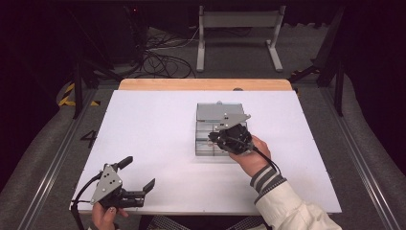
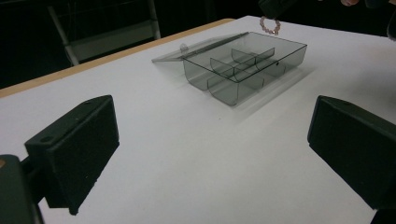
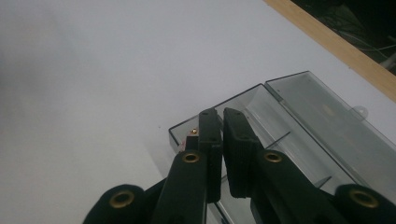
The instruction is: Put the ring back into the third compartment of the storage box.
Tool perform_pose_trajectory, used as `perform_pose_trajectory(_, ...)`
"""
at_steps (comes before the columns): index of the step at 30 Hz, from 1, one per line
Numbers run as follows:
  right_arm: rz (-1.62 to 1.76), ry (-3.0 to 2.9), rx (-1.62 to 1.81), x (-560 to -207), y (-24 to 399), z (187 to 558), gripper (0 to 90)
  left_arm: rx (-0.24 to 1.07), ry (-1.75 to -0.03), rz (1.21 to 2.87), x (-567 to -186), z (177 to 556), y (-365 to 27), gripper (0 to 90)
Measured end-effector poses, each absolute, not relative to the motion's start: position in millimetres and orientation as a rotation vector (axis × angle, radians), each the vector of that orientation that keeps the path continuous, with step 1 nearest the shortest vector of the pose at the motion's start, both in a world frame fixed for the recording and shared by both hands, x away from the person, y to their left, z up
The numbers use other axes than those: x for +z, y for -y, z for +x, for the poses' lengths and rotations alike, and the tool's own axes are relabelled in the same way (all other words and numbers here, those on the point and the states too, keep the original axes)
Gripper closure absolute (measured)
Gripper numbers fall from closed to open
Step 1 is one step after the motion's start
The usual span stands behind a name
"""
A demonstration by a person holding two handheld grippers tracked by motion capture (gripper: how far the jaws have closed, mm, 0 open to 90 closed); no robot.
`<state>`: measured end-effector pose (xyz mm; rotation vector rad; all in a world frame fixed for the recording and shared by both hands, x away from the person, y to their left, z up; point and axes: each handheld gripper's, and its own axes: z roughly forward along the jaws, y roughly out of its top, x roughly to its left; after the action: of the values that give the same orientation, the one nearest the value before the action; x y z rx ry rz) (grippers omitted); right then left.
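The left hand-held gripper (image 1: 139,175) rests at the near left corner of the white worktop (image 1: 153,129), well apart from the compartment box (image 1: 218,129). Its jaws stand wide apart with nothing between them; in the left gripper view the bare sheet lies between the two black pads.

The compartment box, a clear smoke-grey tray with inner dividers, sits right of the worktop's centre. Its hinged lid (image 2: 187,49) is folded back flat on the far side of the box. The compartments seen in the left gripper view appear empty.

The right hand-held gripper (image 1: 215,140) hangs over the near part of the box, jaws clenched. The left gripper view shows a small pink bead bracelet (image 2: 270,25) dangling from that gripper's tip, just above the far rim of the box. In the right gripper view a pink-and-gold fragment (image 3: 191,134) sits at the closed jaw tips, above a corner compartment.

Step in hand, as judged: transfer of the bracelet into a compartment of the box. The next move calls for centring the bracelet over one cell, lowering until the loop clears the dividers, then releasing. A loop that straddles a divider would keep the lid from closing.

Beyond the box, a wooden strip (image 1: 206,85) edges the far side of the worktop. Behind it lie grey floor, loose cables (image 1: 163,60) and a pale metal frame (image 1: 238,33) against a dark background.
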<state>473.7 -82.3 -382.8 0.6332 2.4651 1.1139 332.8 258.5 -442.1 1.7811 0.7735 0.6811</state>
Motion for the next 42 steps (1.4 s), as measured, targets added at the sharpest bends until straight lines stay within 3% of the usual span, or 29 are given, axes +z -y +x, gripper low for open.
perform_pose_trajectory(42,0.925,-2.351,1.002,-398,138,533,86.6,0.68,-0.772,1.783,-442,333,-259,2.5)
